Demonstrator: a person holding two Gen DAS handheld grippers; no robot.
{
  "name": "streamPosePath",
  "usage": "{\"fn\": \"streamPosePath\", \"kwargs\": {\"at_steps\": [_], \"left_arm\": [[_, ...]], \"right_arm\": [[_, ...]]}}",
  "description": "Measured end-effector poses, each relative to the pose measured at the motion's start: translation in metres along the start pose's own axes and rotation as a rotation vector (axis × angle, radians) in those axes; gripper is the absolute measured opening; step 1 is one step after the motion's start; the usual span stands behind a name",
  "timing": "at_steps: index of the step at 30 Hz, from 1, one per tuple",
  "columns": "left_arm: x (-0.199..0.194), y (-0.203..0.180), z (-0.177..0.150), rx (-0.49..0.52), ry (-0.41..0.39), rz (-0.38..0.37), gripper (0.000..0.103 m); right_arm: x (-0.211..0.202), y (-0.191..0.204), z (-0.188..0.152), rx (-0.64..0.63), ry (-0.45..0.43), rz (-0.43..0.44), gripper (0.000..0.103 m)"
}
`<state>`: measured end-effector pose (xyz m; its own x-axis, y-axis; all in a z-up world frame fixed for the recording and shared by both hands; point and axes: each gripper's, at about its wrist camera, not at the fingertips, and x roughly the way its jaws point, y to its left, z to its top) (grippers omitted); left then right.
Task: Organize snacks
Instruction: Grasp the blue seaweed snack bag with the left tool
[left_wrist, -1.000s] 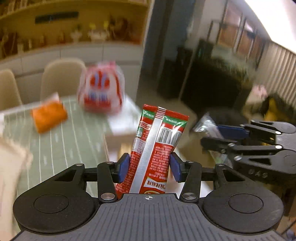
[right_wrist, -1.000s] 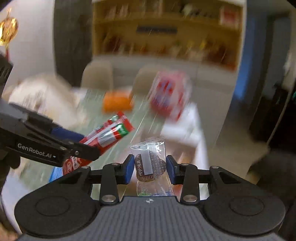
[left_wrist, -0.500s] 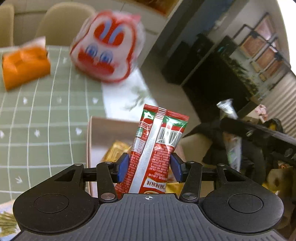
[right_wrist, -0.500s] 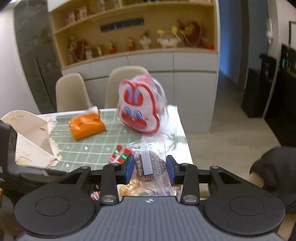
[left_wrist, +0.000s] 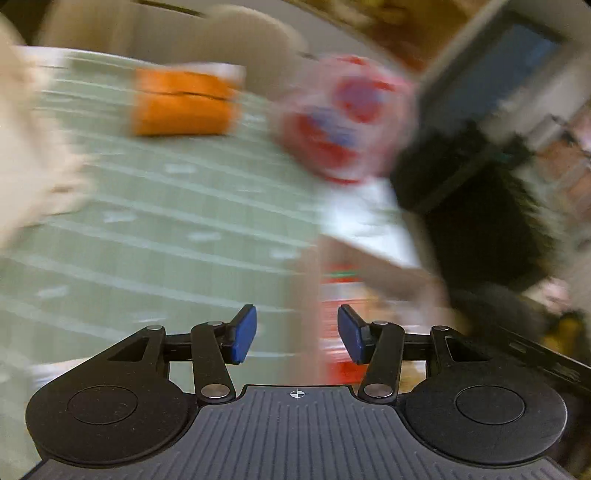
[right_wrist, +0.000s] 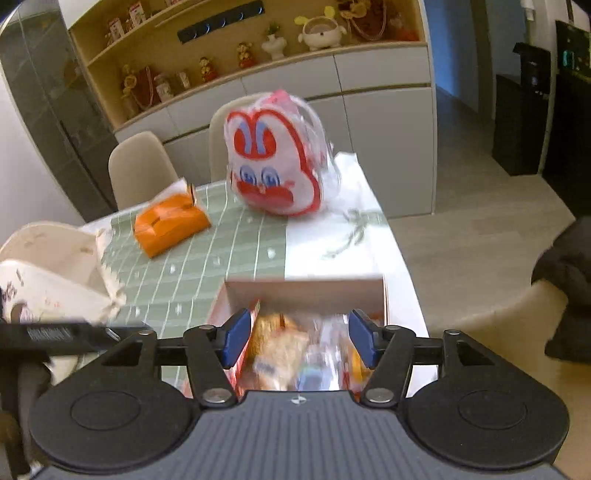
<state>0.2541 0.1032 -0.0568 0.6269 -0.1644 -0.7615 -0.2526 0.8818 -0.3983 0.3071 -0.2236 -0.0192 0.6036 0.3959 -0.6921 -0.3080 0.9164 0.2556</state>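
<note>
**Two empty grippers above a box of snacks**

Two handheld grippers hang over the near right corner of a desk (right_wrist: 229, 240) covered by a green grid-patterned cloth. The right gripper (right_wrist: 297, 338) points down into an open cardboard box (right_wrist: 306, 290) at the desk's edge. Its jaws have just been opening and now stand wide apart, with nothing pressed between the blue pads. Below them, inside the box, lies a blurred heap of snack packets (right_wrist: 291, 354) in yellow, orange and clear wrappers; single packets cannot be told apart.

The left gripper (left_wrist: 297, 334) is seen through heavy motion blur. Its jaws are spread and the blue pads grip nothing. Just beyond them, by the right pad, a red sachet (left_wrist: 338, 314) with a green band shows as a smear against the box (left_wrist: 369, 266); whether it touches the box floor cannot be told.

Farther back on the desk stands a white pouch printed with a red and blue rabbit face (right_wrist: 275, 155). To its left lies an orange packet (right_wrist: 170, 221). A crumpled white paper bag (right_wrist: 51, 273) sits at the left edge. Beige chairs (right_wrist: 140, 170) stand behind the desk, before grey cabinets and a wooden shelf (right_wrist: 240, 40) of small figurines.
</note>
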Motion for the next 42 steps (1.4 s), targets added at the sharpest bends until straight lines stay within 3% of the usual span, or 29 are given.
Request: {"fn": "streamPosePath", "kwargs": {"at_steps": [3,8,11,15,21,26,28,31,34,38,39,42], "left_arm": [[-0.012,0.044,-0.021,-0.044,0.002,0.156,0.054],[-0.032,0.113,-0.051,-0.176,0.033,0.254,0.053],[-0.038,0.134,-0.066,-0.221,0.048,0.227,0.053],[-0.043,0.148,-0.083,-0.27,0.063,0.16,0.053],[-0.049,0.149,-0.092,-0.269,0.048,0.135,0.053],[-0.065,0.125,-0.095,-0.185,-0.002,0.125,0.053],[-0.06,0.118,-0.095,-0.145,0.002,0.172,0.053],[-0.054,0.121,-0.098,-0.182,-0.002,0.238,0.053],[-0.051,0.13,-0.101,-0.218,-0.007,0.19,0.053],[-0.044,0.14,-0.105,-0.227,-0.011,0.11,0.053],[-0.043,0.14,-0.106,-0.214,-0.014,0.092,0.053],[-0.043,0.138,-0.109,-0.186,-0.005,0.053,0.053]], "right_arm": [[-0.004,0.006,-0.028,-0.063,0.031,-0.005,0.062],[-0.007,0.048,-0.071,-0.283,0.046,-0.019,0.063],[0.0,0.078,-0.093,-0.398,0.049,-0.003,0.067],[0.022,0.116,-0.114,-0.433,0.12,0.077,0.067],[0.039,0.151,-0.137,-0.453,0.173,0.123,0.067],[0.03,0.136,-0.152,-0.475,0.181,0.071,0.068],[0.03,0.122,-0.159,-0.441,0.209,0.052,0.068],[0.032,0.101,-0.168,-0.374,0.256,0.032,0.068],[0.027,0.094,-0.174,-0.339,0.256,0.041,0.068],[0.019,0.108,-0.174,-0.342,0.193,0.061,0.067],[0.019,0.115,-0.172,-0.342,0.178,0.075,0.064],[0.021,0.139,-0.168,-0.377,0.135,0.127,0.036]]}}
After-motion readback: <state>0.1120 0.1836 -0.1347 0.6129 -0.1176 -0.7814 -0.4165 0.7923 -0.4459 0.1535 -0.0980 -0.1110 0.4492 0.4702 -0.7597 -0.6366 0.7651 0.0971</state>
